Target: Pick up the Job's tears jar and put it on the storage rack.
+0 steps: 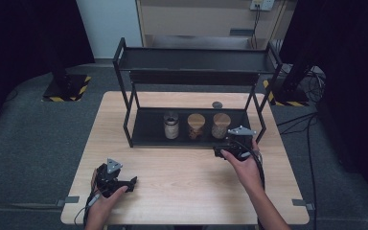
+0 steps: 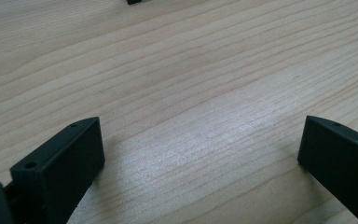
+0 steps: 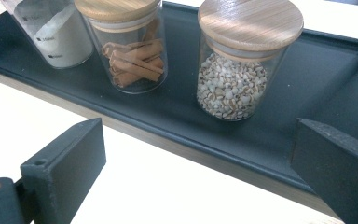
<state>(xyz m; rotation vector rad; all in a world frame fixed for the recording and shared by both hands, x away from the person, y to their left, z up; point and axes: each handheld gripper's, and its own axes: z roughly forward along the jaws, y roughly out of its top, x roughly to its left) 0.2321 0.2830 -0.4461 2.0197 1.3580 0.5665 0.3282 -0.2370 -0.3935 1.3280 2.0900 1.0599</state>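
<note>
Wooden lids cap two of the three glass jars standing in a row on the lower shelf of a black metal rack (image 1: 133,125), which sits on the far half of a pale wood table (image 1: 182,184). The right jar, a jar of pale grains (image 3: 235,81), stands nearest the right gripper (image 1: 230,149); in the right gripper view it rises just beyond the shelf's near lip, between the lines of the two jaws but well ahead of them. The middle jar of cinnamon sticks (image 3: 130,51) stands just left of it, apart from it, and the jar of white powder (image 3: 58,30) stands farthest left, its top cut off in that view.

Nothing lies between the right gripper's jaws, which are spread wide, one over the table and the other over the shelf's right part. In the high view a hand holds this gripper at the rack's near right corner.

At the table's near left, the left gripper (image 1: 124,184) rests low in the other hand. Its jaws are spread wide over bare wood.

A small dark round object (image 1: 217,104) lies on the table behind the rack.
</note>
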